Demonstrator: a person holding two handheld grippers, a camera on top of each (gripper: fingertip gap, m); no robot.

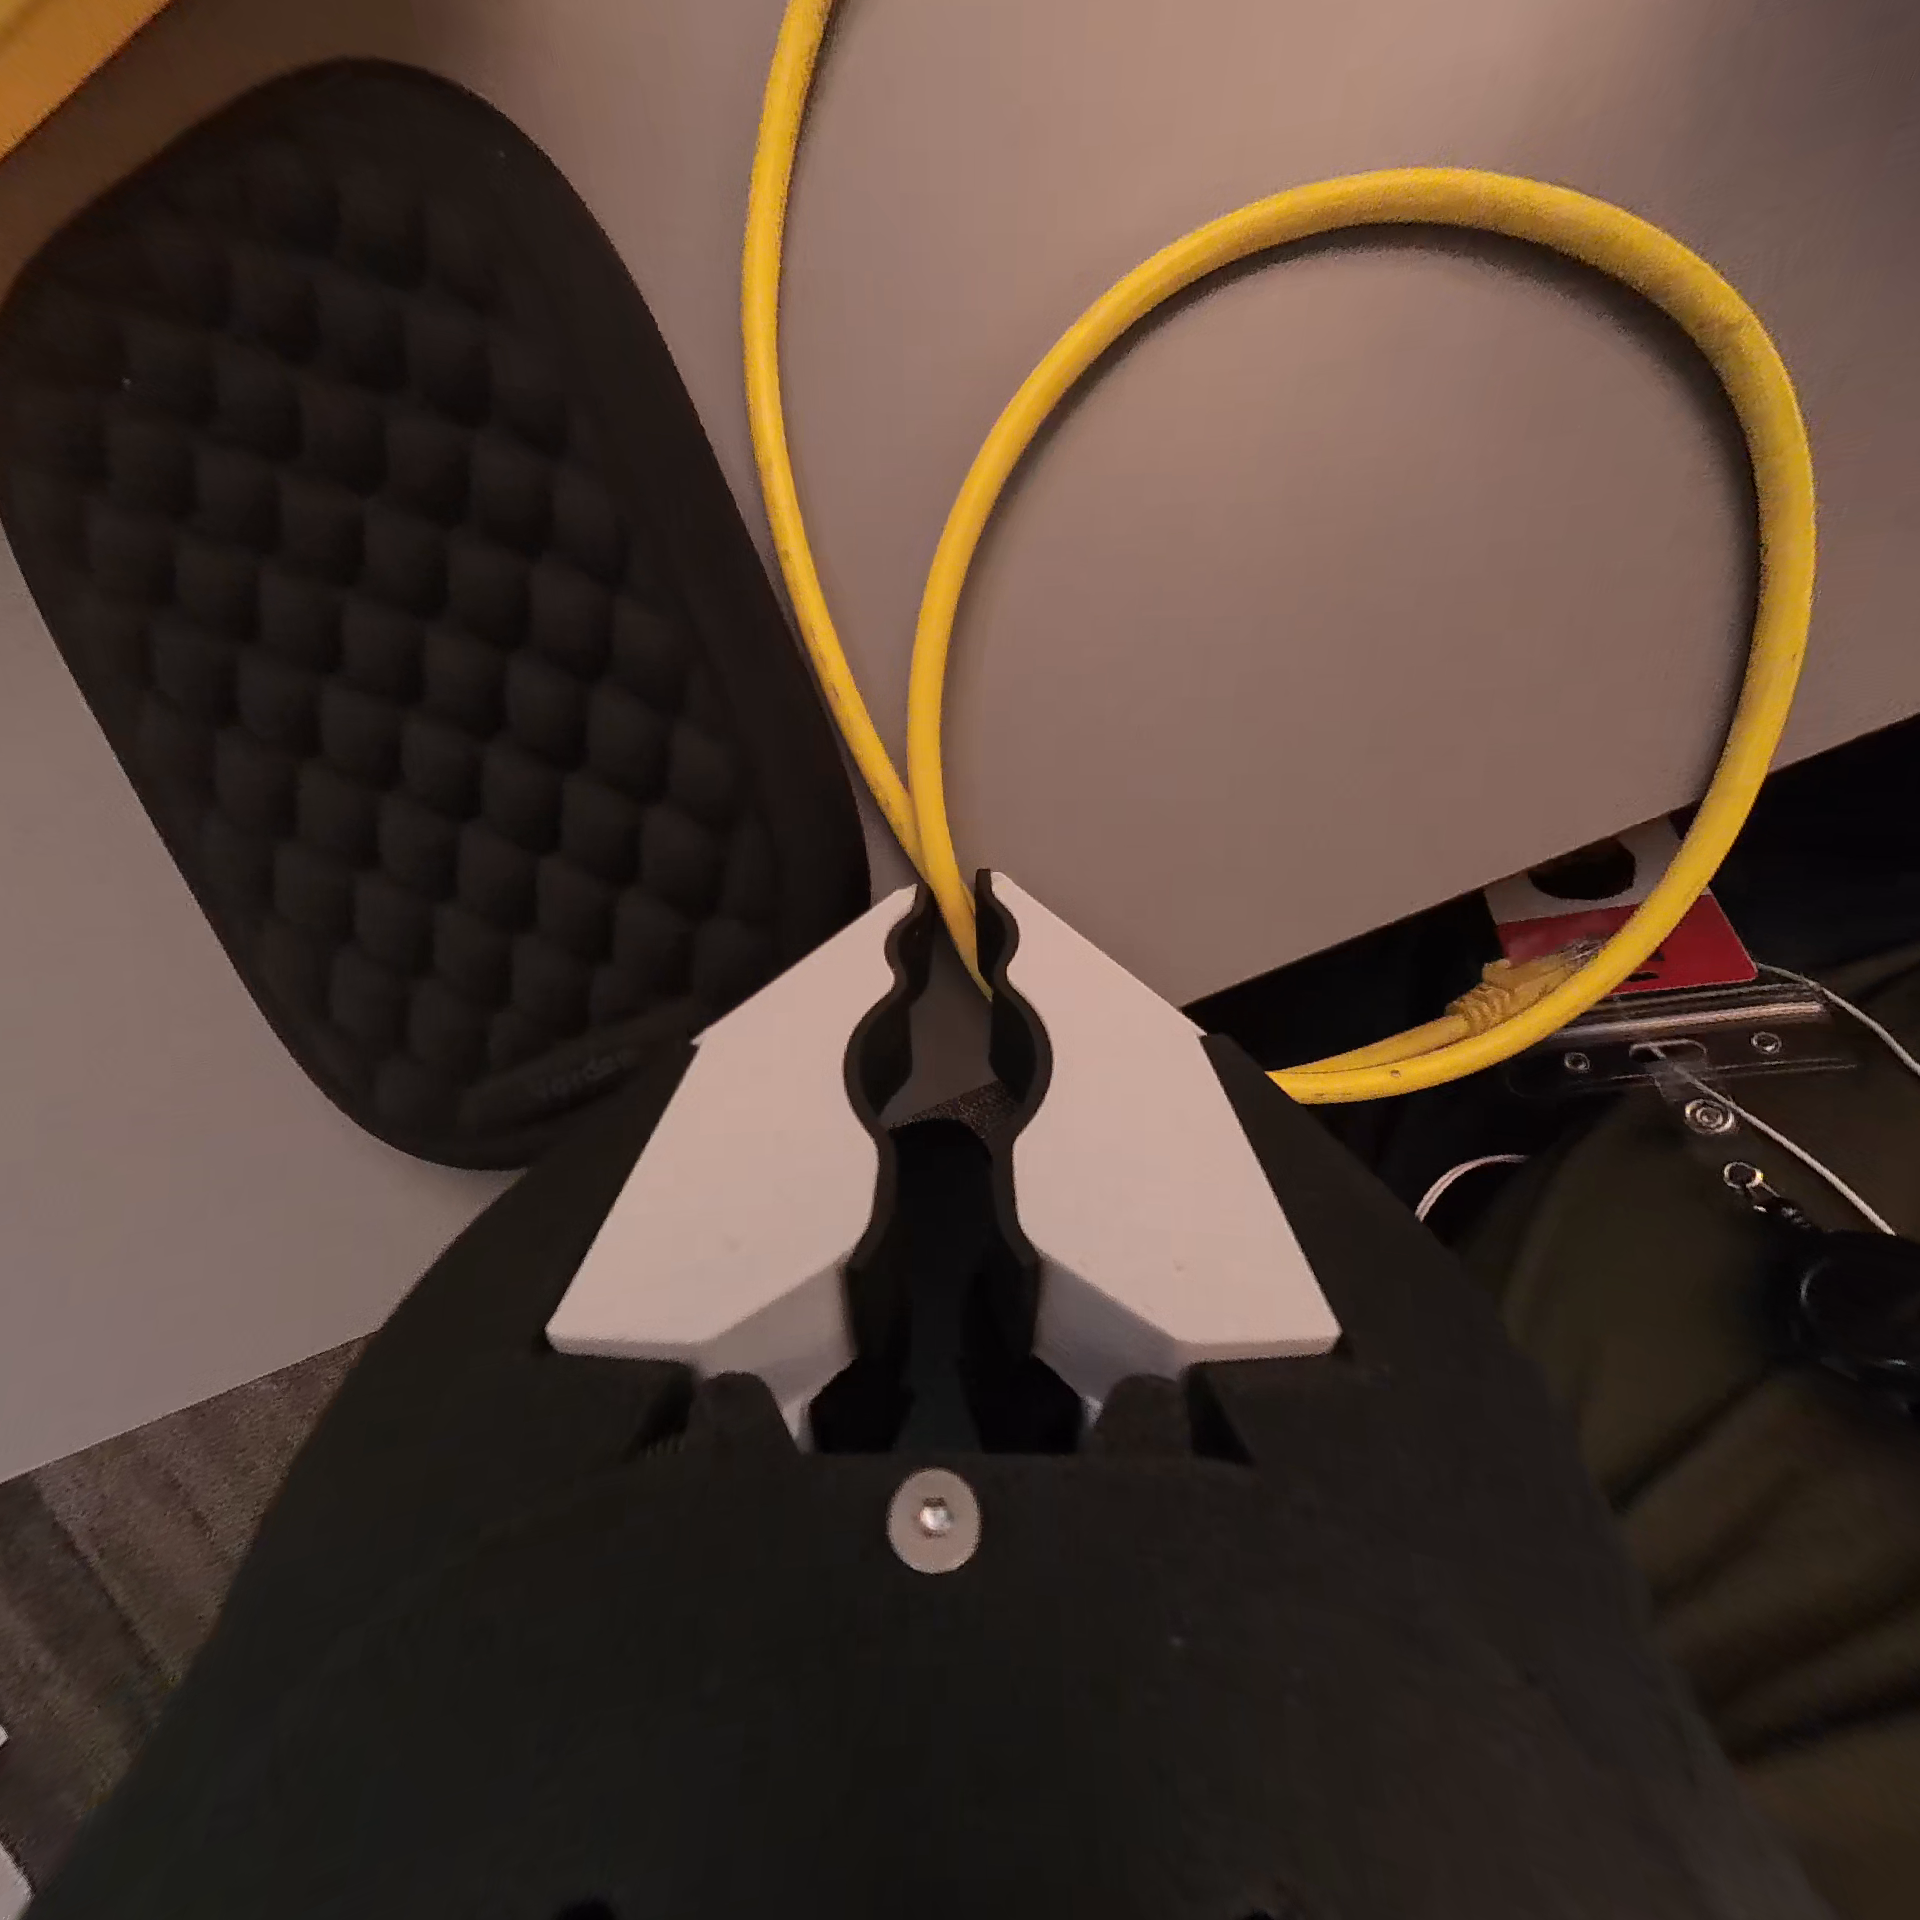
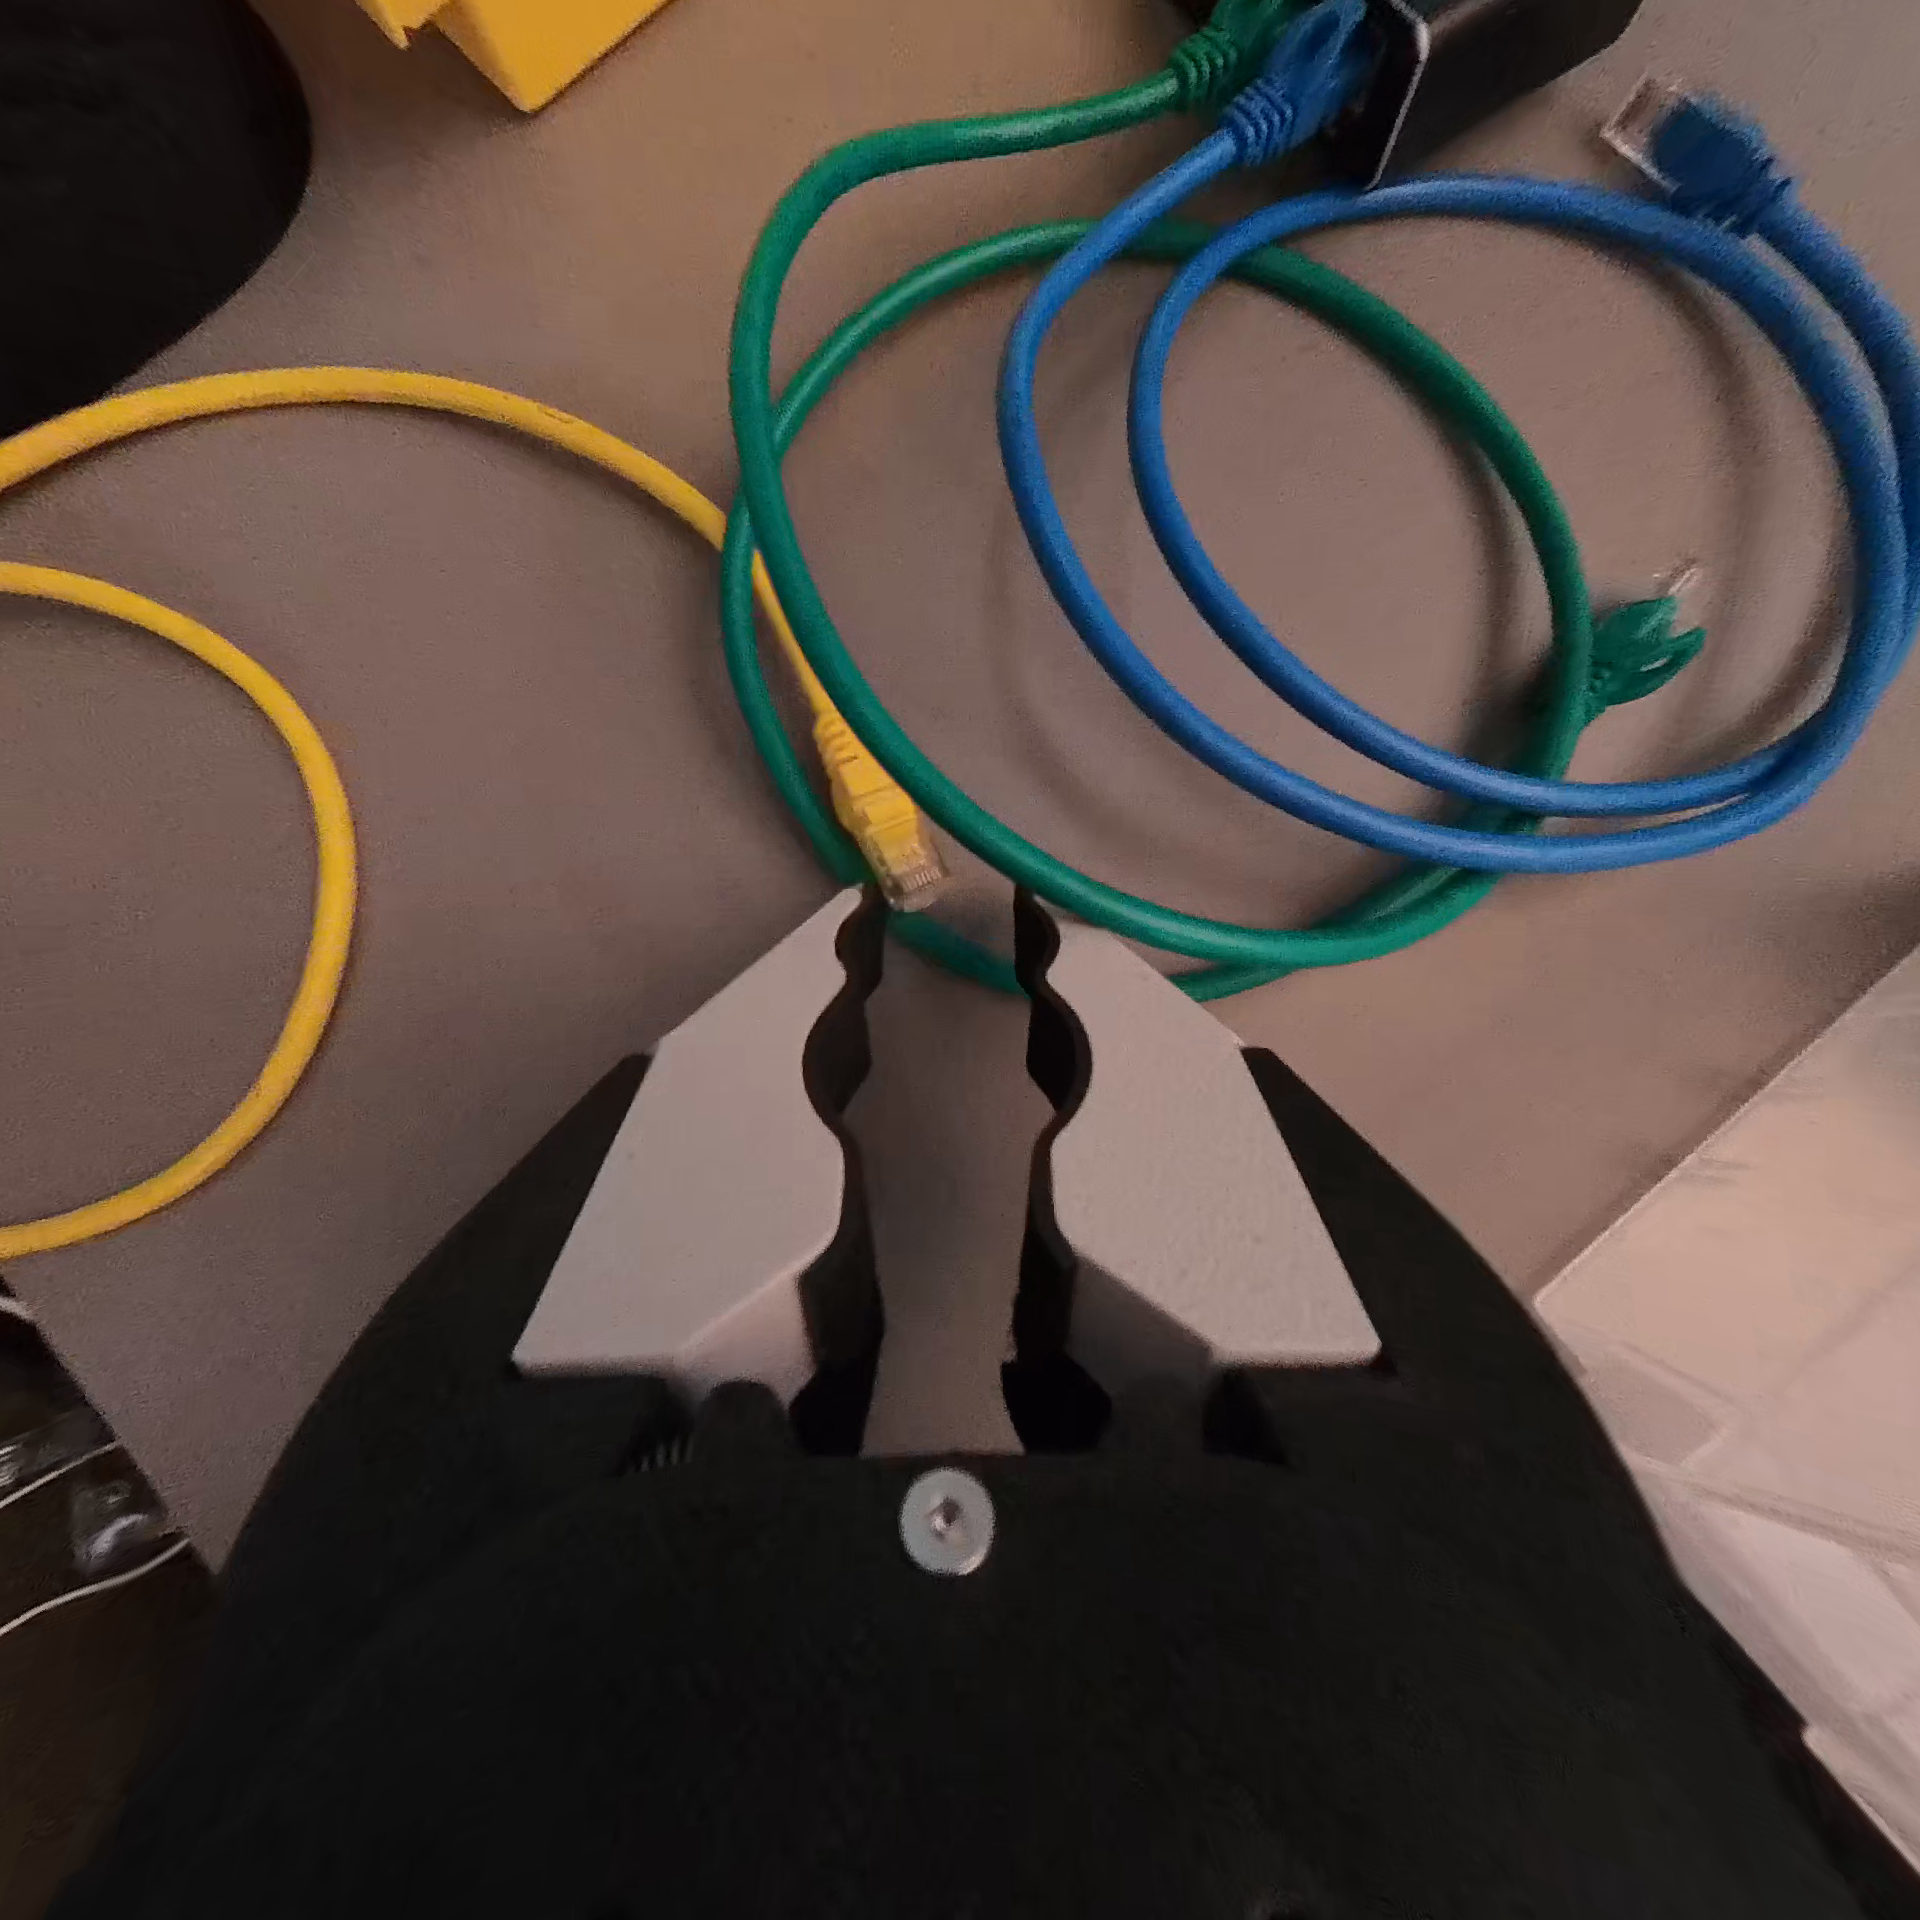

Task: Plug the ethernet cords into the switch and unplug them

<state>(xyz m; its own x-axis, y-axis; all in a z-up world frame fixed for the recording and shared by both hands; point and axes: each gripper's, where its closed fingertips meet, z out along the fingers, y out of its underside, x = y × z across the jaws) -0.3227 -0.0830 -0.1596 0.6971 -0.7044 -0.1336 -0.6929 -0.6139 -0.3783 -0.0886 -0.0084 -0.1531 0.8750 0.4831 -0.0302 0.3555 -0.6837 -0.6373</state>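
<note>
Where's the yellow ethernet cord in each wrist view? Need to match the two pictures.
Left wrist view: yellow cord loops across centre and right; the left gripper has its fingers closed on it, and one plug hangs past the desk edge.
Right wrist view: it curves in from the left edge; its other plug lies just ahead of the open right gripper, over the green cord.
Shared landmark: black padded mat, top-left corner in both.

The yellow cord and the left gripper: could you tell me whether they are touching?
Touching. The left wrist view shows the left gripper with its fingertips closed on the yellow cord.
</note>
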